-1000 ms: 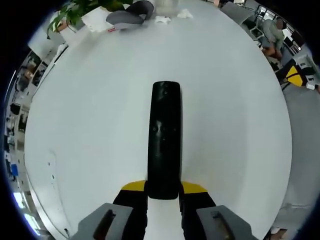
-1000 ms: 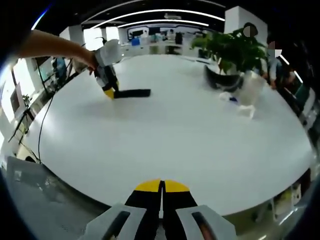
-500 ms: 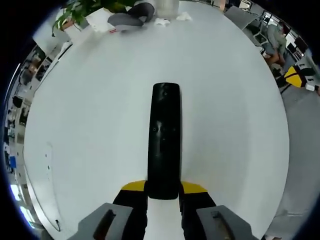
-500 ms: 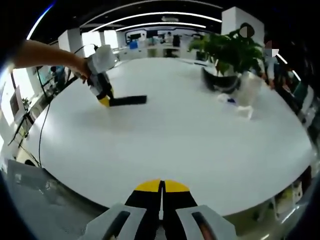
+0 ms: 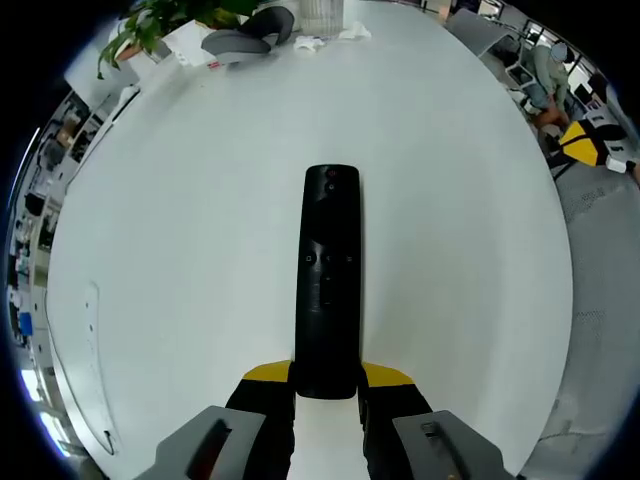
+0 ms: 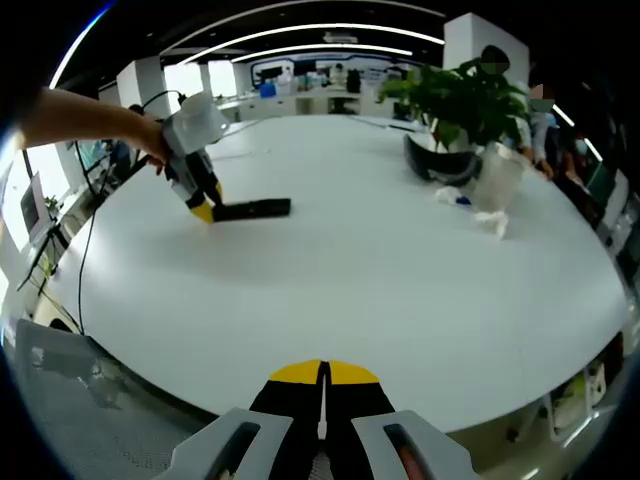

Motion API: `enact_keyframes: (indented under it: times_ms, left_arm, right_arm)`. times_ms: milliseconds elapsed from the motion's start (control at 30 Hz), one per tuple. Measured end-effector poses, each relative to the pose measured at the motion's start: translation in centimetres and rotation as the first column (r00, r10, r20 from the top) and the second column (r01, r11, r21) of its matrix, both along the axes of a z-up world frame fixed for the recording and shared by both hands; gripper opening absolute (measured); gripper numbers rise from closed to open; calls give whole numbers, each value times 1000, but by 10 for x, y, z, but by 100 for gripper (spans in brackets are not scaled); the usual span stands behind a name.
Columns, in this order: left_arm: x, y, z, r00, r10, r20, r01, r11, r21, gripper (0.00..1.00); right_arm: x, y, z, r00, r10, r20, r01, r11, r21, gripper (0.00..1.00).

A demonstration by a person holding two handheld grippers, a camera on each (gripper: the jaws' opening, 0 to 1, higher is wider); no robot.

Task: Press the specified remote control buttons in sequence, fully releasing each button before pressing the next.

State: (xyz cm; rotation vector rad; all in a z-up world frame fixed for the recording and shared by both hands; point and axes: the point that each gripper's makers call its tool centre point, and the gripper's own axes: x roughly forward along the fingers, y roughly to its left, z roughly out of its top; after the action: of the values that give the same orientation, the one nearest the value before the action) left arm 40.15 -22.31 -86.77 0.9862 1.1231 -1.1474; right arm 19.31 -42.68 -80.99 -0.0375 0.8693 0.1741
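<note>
Left claw point(image 5: 326, 392) grips slim glossy black remote point(image 5: 329, 280) | right claw point(image 6: 322, 395) jaws together, empty | smooth white table point(image 5: 180, 220)

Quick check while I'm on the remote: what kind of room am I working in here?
Most likely an open-plan office or meeting area. You are at a large round white table with a potted plant on it, long ceiling light strips overhead, and desks with seated people beyond the table.

Bright, even overhead strip lights point(image 6: 300, 25), soft shadows on the white table point(image 6: 400, 260), strong fisheye bending at edges.
</note>
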Motion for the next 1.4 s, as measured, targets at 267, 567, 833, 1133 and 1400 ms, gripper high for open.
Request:
enact_keyframes:
  times_ms: [267, 567, 833, 1133, 1400]
  left_arm:
    - [-12, 0, 0, 1000, 4, 1, -4, 1000, 15, 23]
    - [-24, 0, 1, 999, -34, 4, 34, 998, 51, 23]
    - [-29, 0, 1, 1000, -2, 6, 2, 1000, 31, 23]
    - [-37, 1, 1, 1000, 25, 9, -25, 1000, 7, 23]
    - [-43, 0, 1, 999, 34, 8, -34, 999, 11, 23]
  right_arm:
    - [0, 0, 1, 1000, 1, 3, -1, 1000, 1, 0]
    - [0, 0, 1, 1000, -1, 3, 1, 1000, 3, 0]
    - [-2, 1, -4, 1000, 15, -25, -15, 1000, -9, 0]
    - [0, 0, 0, 1000, 9, -3, -9, 1000, -5, 0]
    - [-1, 1, -1, 1000, 18, -11, -18, 1000, -5, 0]
